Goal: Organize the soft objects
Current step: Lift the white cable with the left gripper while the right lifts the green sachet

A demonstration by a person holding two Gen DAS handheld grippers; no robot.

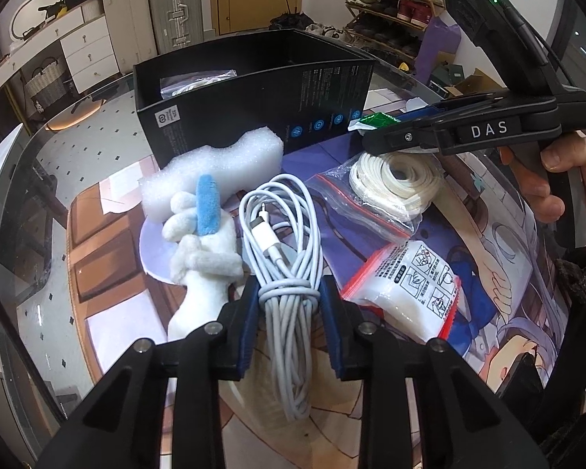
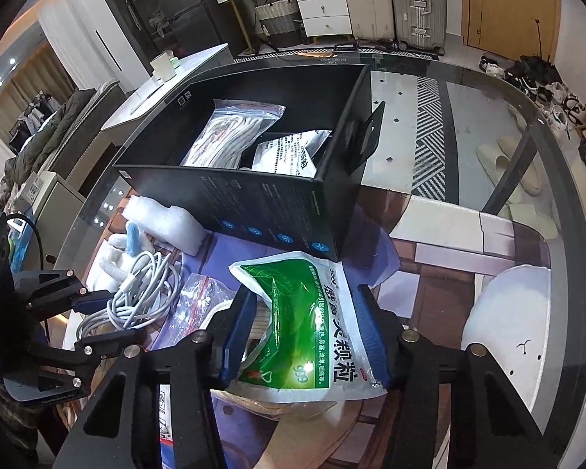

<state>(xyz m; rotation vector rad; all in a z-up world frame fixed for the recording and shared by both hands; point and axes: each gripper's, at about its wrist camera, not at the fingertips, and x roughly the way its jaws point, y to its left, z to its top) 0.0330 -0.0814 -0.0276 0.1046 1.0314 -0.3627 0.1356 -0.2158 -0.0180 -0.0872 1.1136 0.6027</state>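
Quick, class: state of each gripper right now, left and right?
Left gripper: closed on the bundled white cable.
Right gripper: closed on the green and white packet.

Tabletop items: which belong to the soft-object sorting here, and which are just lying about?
Part of the job:
- black box, already holding two bagged items
- green sachet between the right gripper fingers
- white cable bundle between the left gripper fingers
- foam block
- plush toy
- bagged strap coil
- white pouch

Lying about:
- printed mat
- white round object
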